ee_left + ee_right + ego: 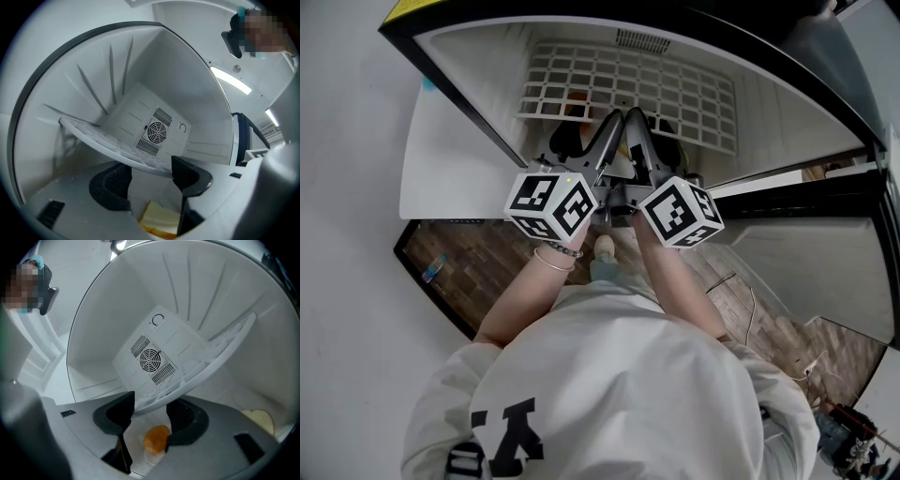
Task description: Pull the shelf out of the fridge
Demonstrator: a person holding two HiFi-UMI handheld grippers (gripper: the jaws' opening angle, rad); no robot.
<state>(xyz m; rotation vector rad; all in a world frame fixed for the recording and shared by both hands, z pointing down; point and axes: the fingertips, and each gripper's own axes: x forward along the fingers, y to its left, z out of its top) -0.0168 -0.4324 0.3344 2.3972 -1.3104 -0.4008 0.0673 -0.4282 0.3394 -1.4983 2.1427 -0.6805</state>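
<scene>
Matt white plastic grid shelf (630, 92), smooth white plastic fridge lining (187, 79), wood-grain floor (478, 255)

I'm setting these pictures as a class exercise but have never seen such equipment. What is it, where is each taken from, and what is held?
No robot: a person holds tongs in each hand, each carrying a camera. The head view looks down at an open fridge with a grid shelf. The other two look along the left tongs and right tongs. Both are open, the shelf's front edge at their tips, nothing clamped. Beneath lie a yellow block and an orange lump.
</scene>
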